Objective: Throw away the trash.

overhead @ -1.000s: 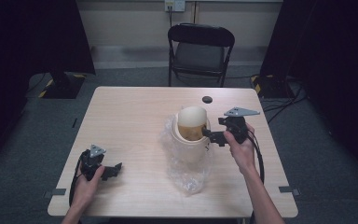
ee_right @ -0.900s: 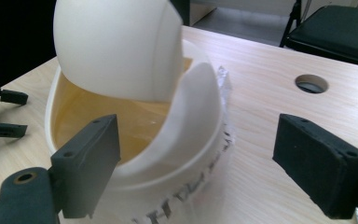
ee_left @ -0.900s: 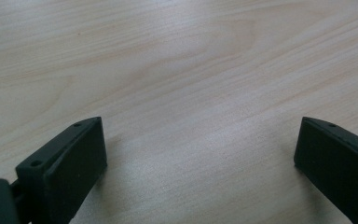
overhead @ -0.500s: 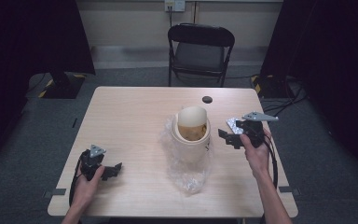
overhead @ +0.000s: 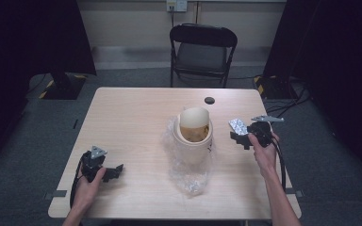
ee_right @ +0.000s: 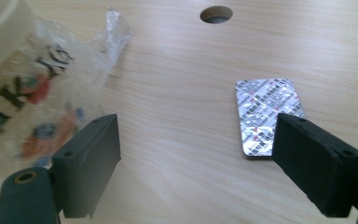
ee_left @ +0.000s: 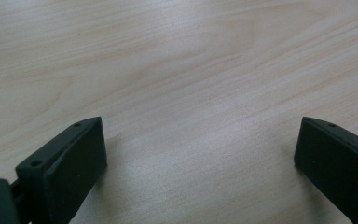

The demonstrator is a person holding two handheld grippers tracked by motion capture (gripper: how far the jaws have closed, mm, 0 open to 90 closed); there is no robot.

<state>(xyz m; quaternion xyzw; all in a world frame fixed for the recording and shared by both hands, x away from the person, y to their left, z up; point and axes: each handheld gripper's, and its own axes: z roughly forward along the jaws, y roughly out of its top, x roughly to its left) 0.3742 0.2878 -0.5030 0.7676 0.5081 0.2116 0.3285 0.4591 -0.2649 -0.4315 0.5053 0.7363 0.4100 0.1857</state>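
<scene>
Your right claw [overhead: 240, 137] hangs released over the worktop [overhead: 132, 122], jaws spread wide with nothing between them. The silver blister pack [ee_right: 266, 113] lies flat on the wood just beyond its right jaw (the jaw tip covers the pack's near corner in the right gripper view), to the right of the cream tub [overhead: 194, 134] that stands on a crumpled clear plastic bag [overhead: 188, 172]. Your left claw [overhead: 114, 171] rests released near the worktop's front left, over bare wood.

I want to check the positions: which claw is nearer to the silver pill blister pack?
The right claw: it hangs just beside the blister pack, open. The left claw rests far across the table, open.
</scene>
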